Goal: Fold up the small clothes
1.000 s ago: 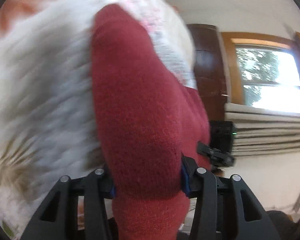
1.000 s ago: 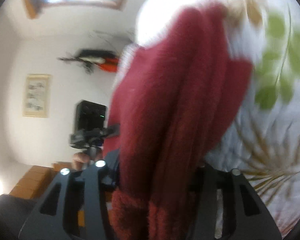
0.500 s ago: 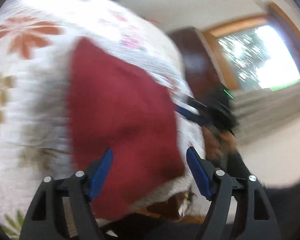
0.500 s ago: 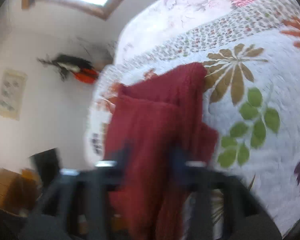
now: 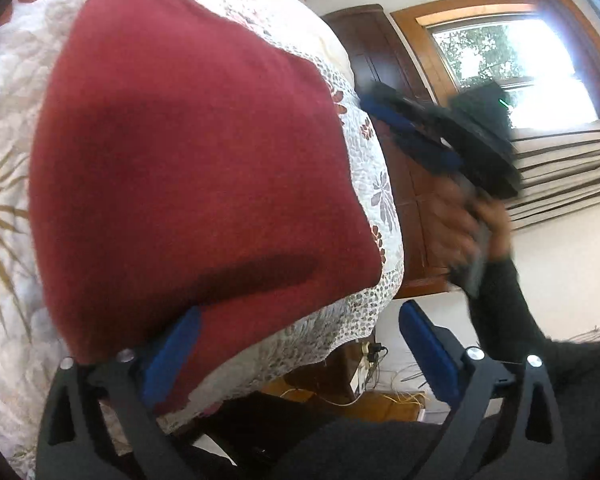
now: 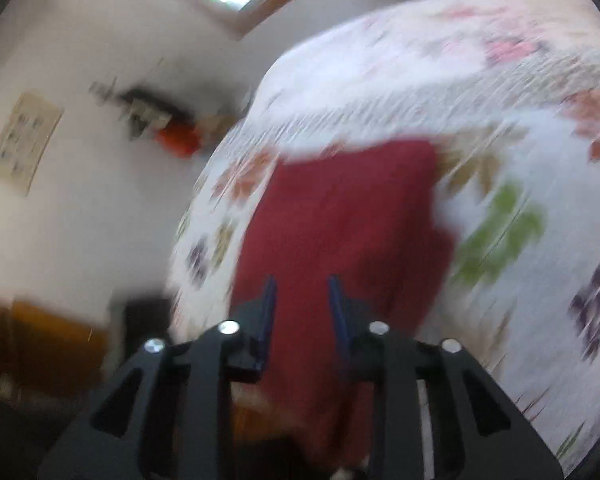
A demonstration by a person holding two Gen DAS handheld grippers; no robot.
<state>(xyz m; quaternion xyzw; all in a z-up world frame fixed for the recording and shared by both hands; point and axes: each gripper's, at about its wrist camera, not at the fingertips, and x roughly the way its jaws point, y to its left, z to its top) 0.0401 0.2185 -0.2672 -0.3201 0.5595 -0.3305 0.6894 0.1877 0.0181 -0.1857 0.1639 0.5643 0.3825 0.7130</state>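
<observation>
Since a second earlier, you let the red knit garment [image 5: 196, 168] go; it lay flat on the floral quilt [image 5: 4, 92] near its edge. Your left gripper [image 5: 300, 344] was spread wide, empty; your right gripper [image 6: 302, 304] showed a narrow empty gap.

The right wrist view is motion-blurred throughout; the red garment [image 6: 340, 232] runs behind the gripper [image 6: 302, 308] at lower centre.

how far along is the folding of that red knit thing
Done: the red knit garment lies on the floral bedspread as a flat, folded-looking shape. In hand: nothing; left gripper and right gripper are open. Left: whether another fold is needed, I can't tell.
</observation>
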